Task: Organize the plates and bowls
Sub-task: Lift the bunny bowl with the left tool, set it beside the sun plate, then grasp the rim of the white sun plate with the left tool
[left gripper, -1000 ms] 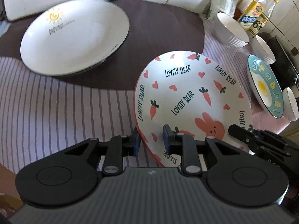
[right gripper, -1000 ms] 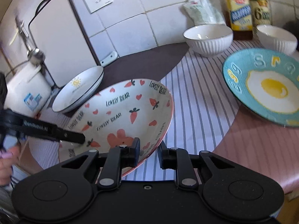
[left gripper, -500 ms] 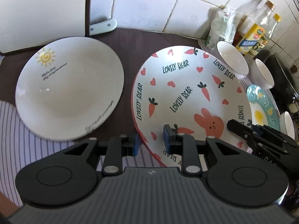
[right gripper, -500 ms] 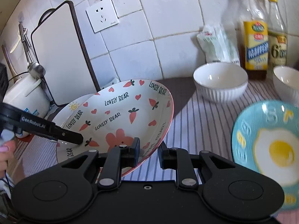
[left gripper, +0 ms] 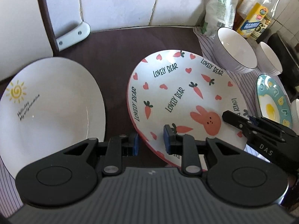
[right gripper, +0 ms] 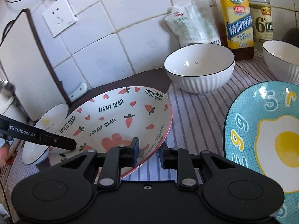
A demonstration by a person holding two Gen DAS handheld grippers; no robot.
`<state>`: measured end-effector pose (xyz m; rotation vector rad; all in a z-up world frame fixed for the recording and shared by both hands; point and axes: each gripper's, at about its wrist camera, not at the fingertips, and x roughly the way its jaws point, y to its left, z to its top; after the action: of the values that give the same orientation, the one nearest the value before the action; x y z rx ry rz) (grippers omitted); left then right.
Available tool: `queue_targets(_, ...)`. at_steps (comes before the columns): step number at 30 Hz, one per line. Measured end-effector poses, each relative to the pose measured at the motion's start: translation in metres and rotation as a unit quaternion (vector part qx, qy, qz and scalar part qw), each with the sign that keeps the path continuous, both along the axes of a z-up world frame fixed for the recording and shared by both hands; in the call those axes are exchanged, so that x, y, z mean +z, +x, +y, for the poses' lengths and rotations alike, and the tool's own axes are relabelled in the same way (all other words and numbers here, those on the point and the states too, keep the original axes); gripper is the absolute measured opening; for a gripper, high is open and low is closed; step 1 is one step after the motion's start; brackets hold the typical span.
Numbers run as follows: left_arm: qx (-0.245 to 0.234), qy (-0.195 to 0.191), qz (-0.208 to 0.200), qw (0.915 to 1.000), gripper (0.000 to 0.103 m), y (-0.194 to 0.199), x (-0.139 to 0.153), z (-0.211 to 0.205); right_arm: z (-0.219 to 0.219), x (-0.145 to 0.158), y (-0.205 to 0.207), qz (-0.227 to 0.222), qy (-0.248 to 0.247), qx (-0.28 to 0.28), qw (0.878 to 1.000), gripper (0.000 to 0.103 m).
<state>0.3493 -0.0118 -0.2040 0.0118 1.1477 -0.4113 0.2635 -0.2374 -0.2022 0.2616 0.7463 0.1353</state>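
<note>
Sorting is midway, as I judge it: the white ceramic plate with carrots, hearts and a pink rabbit (left gripper: 185, 100) hangs tilted above the dark mat (left gripper: 119, 43) near the bench's back edge, beside the white plate with a sun drawing (left gripper: 50, 102). Two ribbed white bowls (right gripper: 200, 67) and the turquoise fried-egg plate (right gripper: 261, 130) sit unstacked. The left gripper (left gripper: 151, 142) and the right gripper (right gripper: 148, 154) each pinch opposite rims of the rabbit plate, both angled downward.
</note>
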Motion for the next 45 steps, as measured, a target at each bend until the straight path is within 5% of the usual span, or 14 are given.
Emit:
queue_targets(14,0.022,-0.019,0.017,0.9994,0.025,0.02,-0.004,0.003,0.006,0.003,0.028,-0.028,-0.044,-0.022,0.998,0.028)
queue_targets(15,0.022,-0.016,0.027,0.9993,0.027,0.021,-0.004,0.001,0.003,0.001,0.029,-0.019,-0.036,-0.027,0.999,0.028)
queue_targets(17,0.033,-0.029,0.054,0.9976,0.045,0.021,-0.004,-0.001,0.001,-0.002,0.03,0.001,-0.032,-0.043,0.999,0.029)
queue_targets(27,0.056,-0.051,-0.002,0.9972,0.05,-0.02,0.032,0.011,0.016,0.039,-0.002,-0.021,-0.08,-0.018,0.996,0.072)
queue_targets(32,0.073,-0.073,-0.017,0.9945,0.053,-0.037,0.067,0.039,0.032,0.065,-0.017,0.003,-0.149,-0.022,0.989,0.074)
queue_targets(40,0.088,-0.111,0.004,0.9898,0.053,-0.06,0.102,0.105,0.05,0.102,-0.061,-0.055,-0.112,-0.01,0.992,0.074)
queue_targets(45,0.115,-0.055,-0.014,0.9918,0.059,-0.079,0.112,0.121,0.077,0.103,-0.073,-0.071,-0.116,0.027,0.99,0.08)
